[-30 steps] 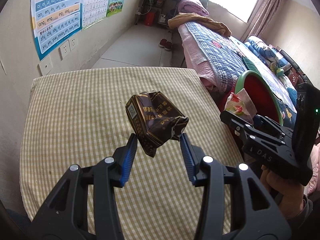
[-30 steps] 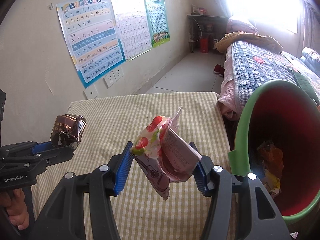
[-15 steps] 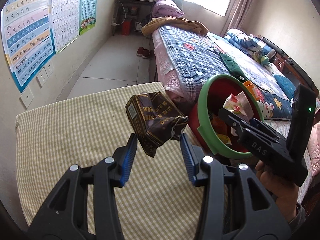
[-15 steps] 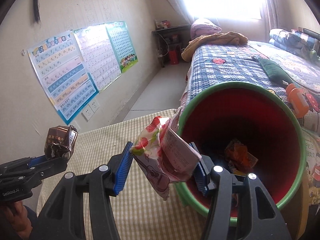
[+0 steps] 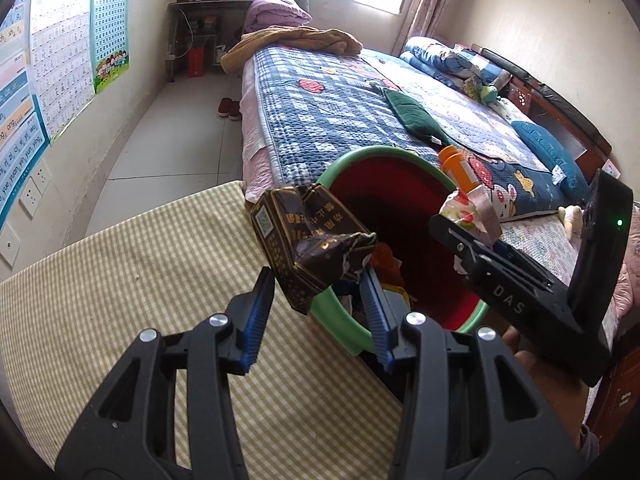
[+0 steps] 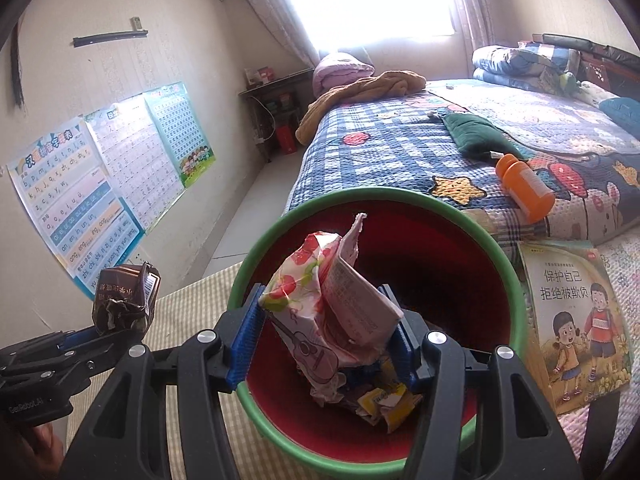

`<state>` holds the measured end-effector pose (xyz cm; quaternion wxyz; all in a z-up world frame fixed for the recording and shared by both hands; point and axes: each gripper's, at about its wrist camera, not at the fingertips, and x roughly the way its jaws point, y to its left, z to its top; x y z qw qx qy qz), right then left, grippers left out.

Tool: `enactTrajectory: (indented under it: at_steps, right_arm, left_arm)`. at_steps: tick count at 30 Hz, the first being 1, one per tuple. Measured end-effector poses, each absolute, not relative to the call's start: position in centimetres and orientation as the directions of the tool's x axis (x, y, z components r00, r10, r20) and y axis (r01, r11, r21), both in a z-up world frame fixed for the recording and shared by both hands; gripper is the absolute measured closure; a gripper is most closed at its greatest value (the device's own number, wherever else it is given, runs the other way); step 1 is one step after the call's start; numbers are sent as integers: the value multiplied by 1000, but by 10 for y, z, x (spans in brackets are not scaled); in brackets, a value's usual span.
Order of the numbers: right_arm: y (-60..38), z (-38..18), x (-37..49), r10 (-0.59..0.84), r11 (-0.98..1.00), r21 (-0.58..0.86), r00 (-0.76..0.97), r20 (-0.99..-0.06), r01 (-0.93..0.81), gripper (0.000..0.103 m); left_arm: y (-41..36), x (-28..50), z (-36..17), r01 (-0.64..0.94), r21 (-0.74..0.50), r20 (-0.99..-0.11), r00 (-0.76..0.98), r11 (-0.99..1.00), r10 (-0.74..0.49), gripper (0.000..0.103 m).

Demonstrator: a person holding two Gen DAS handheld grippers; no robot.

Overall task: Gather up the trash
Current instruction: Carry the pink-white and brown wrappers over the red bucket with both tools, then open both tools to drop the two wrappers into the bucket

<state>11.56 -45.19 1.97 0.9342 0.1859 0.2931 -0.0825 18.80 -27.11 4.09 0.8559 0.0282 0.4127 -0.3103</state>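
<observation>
We see a dark brown wrapper [image 5: 308, 248] with gold lettering; a pink-and-white packet [image 6: 328, 304] with red fruit prints; a red bin [image 6: 440, 248] rimmed in green; a beige-checked table [image 5: 120, 280]; our black tongs carry blue pads [image 5: 256, 320].

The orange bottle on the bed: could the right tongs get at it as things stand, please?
Probably not yet. The right tongs are shut on the strawberry wrapper over the red bin, so they are occupied; the orange bottle lies uncovered on the quilt beyond the bin.
</observation>
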Motion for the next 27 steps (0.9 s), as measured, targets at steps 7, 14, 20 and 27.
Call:
enactTrajectory:
  at_steps: [7, 14, 20, 27]
  right_arm:
    - [-472, 13, 111, -54, 893, 335, 810, -584, 301, 48]
    - [-488, 10, 110, -71, 870, 355, 798, -598, 344, 48]
    - [-496, 5, 112, -74, 855, 366, 785, -615, 368, 48]
    - [-505, 0, 115, -74, 838, 382, 774, -628, 390, 46]
  left_arm:
    - [-300, 198, 36, 601, -234, -715, 426, 764, -555, 60]
    - [-322, 211, 34, 641, -260, -703, 387, 722, -596, 60]
    - [-337, 219, 24, 665, -269, -706, 356, 697, -612, 60]
    - [-344, 228, 11, 668, -282, -719, 328, 689, -612, 60]
